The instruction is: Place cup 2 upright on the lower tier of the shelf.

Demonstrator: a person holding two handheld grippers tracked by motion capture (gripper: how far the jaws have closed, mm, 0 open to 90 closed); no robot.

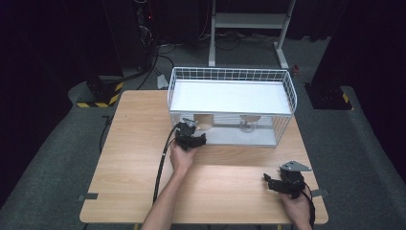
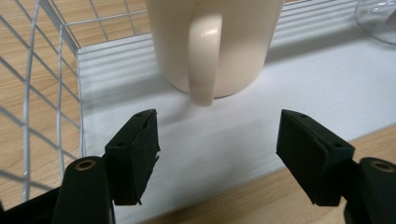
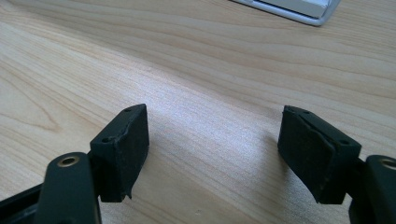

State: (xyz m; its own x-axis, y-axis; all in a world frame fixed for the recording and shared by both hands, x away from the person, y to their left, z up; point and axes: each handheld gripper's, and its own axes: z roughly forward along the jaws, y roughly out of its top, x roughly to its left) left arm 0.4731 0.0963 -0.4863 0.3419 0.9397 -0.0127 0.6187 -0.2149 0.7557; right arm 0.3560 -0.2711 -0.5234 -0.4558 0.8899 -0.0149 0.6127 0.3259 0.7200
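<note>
The cream mug (image 2: pixel 212 44), top cut off in the left gripper view, is seen on the rack's white lower shelf (image 2: pixel 289 93), released by the left gripper (image 2: pixel 217 147). A glass (image 1: pixel 248 122) is blurred. The right gripper (image 3: pixel 212 149) is held apart over the table (image 3: pixel 196 70), empty.

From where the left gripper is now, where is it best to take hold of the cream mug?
Probably by its handle. The mug stands on the lower shelf of the wire rack, handle turned toward the open left gripper. Come straight in from the rack's open front and close one pad on each side.
</note>
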